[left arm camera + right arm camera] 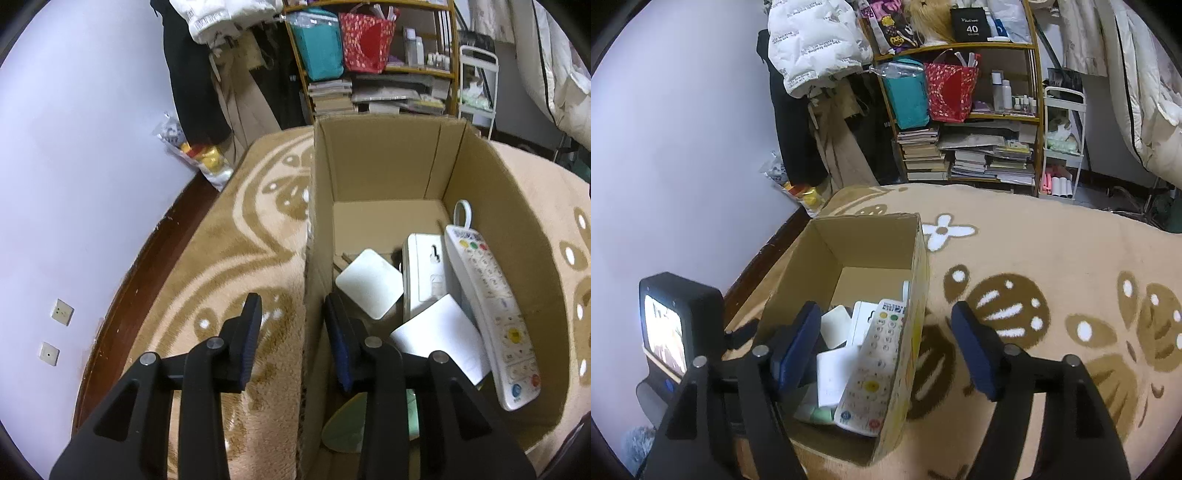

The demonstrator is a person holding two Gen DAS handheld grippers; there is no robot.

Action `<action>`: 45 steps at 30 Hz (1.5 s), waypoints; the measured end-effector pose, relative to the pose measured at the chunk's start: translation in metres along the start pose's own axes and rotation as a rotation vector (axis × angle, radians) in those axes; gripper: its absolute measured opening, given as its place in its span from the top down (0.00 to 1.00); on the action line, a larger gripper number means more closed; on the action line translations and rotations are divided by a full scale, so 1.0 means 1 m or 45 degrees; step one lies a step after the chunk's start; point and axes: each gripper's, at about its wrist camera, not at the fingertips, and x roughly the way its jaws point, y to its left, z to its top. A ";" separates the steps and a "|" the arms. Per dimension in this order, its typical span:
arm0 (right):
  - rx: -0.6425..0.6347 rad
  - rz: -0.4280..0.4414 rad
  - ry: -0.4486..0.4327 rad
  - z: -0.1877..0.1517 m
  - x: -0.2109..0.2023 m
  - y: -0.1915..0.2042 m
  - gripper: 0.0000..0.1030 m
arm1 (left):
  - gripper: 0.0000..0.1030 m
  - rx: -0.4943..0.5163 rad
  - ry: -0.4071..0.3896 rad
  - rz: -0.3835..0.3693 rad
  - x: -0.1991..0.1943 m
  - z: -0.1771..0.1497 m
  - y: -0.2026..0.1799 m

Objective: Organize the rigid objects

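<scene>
Cardboard box (384,162) holds white remote (491,314), flat white devices; left tool (293,317), right tool (886,325) both agape, empty.

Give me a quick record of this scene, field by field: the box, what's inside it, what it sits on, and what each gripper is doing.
container: open cardboard box
surface: beige patterned rug
contents: white remote control leaning along the right wall; white square pad; white flat device; white card; pale green item, partly hidden
left gripper: open, astride the box's left wall, holding nothing
right gripper: open, astride the box's right wall, holding nothing
background: cluttered shelf by the wall
</scene>
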 end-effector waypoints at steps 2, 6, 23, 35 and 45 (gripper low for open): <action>-0.007 -0.016 -0.015 -0.003 -0.010 -0.002 0.18 | 0.61 -0.008 -0.040 0.004 -0.010 -0.001 0.002; -0.024 -0.048 -0.045 -0.011 -0.028 -0.004 0.11 | 0.45 -0.022 -0.129 -0.010 -0.033 -0.003 0.008; 0.069 -0.168 -0.173 -0.061 -0.092 -0.032 0.00 | 0.02 -0.085 -0.462 -0.113 -0.136 -0.026 0.030; 0.041 -0.175 -0.298 -0.075 -0.123 -0.032 0.00 | 0.00 -0.114 -0.549 -0.191 -0.163 -0.040 0.039; 0.019 -0.176 -0.318 -0.078 -0.124 -0.029 0.00 | 0.00 -0.101 -0.587 -0.154 -0.178 -0.056 0.037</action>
